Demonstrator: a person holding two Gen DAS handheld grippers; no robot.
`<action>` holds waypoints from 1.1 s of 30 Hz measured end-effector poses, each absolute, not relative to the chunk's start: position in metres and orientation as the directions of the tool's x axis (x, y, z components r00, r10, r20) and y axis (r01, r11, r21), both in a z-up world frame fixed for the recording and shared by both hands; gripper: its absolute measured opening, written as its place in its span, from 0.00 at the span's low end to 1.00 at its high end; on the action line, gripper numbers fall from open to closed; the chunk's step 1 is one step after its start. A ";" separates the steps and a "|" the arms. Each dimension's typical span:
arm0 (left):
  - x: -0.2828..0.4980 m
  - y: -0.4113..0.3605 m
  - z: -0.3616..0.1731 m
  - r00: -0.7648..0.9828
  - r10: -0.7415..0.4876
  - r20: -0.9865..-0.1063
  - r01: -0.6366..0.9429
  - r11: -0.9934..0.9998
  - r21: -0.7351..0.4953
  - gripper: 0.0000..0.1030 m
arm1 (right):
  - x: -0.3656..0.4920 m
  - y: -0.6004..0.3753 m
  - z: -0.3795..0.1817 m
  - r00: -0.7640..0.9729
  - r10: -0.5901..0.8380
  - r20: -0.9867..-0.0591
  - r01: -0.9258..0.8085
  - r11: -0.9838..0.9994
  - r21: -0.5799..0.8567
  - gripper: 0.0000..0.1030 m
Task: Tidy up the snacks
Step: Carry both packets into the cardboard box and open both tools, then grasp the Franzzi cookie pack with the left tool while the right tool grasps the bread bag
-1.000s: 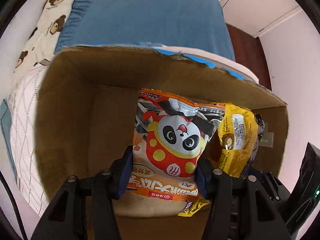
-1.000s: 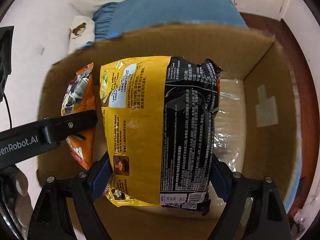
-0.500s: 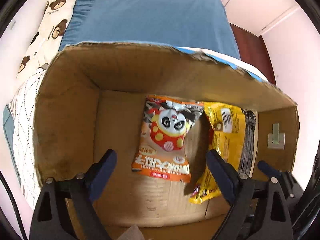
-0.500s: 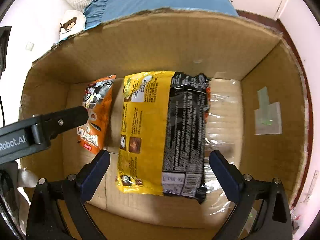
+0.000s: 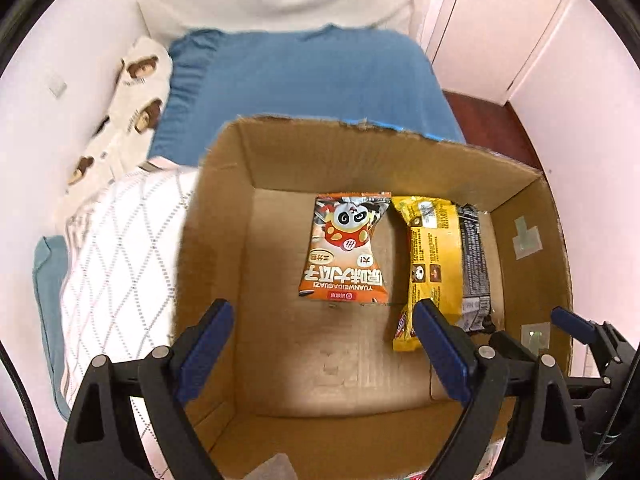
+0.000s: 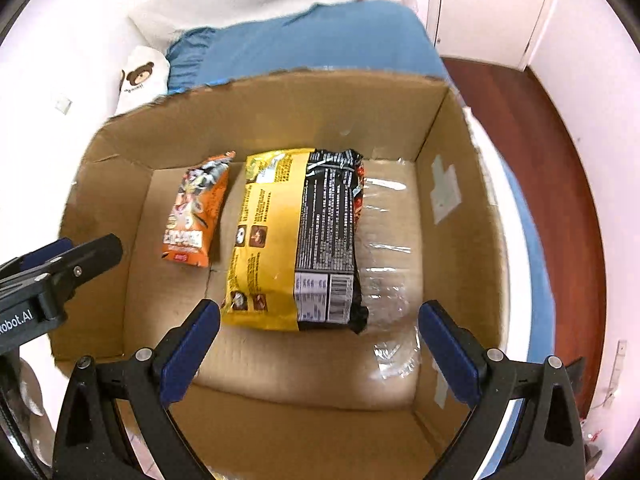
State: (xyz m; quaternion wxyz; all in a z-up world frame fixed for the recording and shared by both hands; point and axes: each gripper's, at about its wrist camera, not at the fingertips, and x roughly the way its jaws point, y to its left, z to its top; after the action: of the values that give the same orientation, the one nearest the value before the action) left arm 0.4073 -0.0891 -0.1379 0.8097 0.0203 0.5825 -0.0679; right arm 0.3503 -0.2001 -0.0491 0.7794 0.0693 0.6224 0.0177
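A: The left gripper [image 5: 320, 344] hangs above the cardboard box [image 5: 224, 240] with its blue pads spread wide and nothing between them. The right gripper [image 6: 320, 344] is the same: jaws far apart, empty, over the box's other half.

B: So both packets are down?

A: Yes. The orange snack bag [image 5: 346, 248] with the panda lies flat on the box floor, and the yellow-and-black noodle packet [image 6: 298, 240] lies just beside it, closer to the right wall. They sit side by side, close, possibly touching along one edge; I can't be sure.

B: What's left of the job?

A: Hard to say. The floor of the box has room to spare on both sides, but no other snacks show clearly in either view. If more are waiting, they are out of sight.

B: And how are the hands held?

A: Both grippers point steeply down into the box from above its rim. The left one's finger shows at the left edge of the right camera's view, so the two hang near each other.
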 end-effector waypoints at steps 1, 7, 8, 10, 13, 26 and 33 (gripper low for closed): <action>0.401 -0.088 -0.132 0.326 -0.090 -0.941 0.137 0.989 -0.047 0.89 | 0.344 -0.199 -0.043 0.243 0.105 -0.964 0.053 0.991 0.121 0.98; 0.375 -0.075 -0.104 0.389 -0.119 -0.913 0.154 0.986 -0.063 0.89 | 0.318 -0.191 -0.018 0.312 0.107 -0.944 0.036 0.992 0.124 0.98; 0.369 -0.075 -0.100 0.400 -0.122 -0.908 0.156 0.986 -0.063 0.89 | 0.316 -0.190 -0.019 0.323 0.105 -0.941 0.031 0.992 0.121 0.98; 0.358 -0.073 -0.093 0.418 -0.125 -0.900 0.157 0.986 -0.065 0.89 | 0.304 -0.188 -0.007 0.357 0.098 -0.929 0.025 0.993 0.115 0.98; 0.343 -0.074 -0.085 0.431 -0.136 -0.892 0.154 0.985 -0.075 0.89 | 0.293 -0.187 0.004 0.384 0.110 -0.917 0.019 0.992 0.127 0.98; 0.254 -0.038 -0.120 0.374 -0.064 -0.925 0.074 0.996 -0.039 0.89 | 0.229 -0.177 -0.031 0.258 0.290 -0.922 -0.147 0.955 0.259 0.66; 0.205 0.017 -0.202 0.162 0.001 -0.987 -0.049 0.999 -0.007 0.89 | 0.216 -0.177 -0.114 0.120 0.304 -0.945 -0.012 0.952 0.305 0.67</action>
State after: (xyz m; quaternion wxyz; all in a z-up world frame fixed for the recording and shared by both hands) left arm 0.2045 0.0165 -0.2025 0.7620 -0.0186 0.6471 0.0162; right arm 0.2161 -0.1774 -0.1137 0.7400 0.1114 0.6546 0.1067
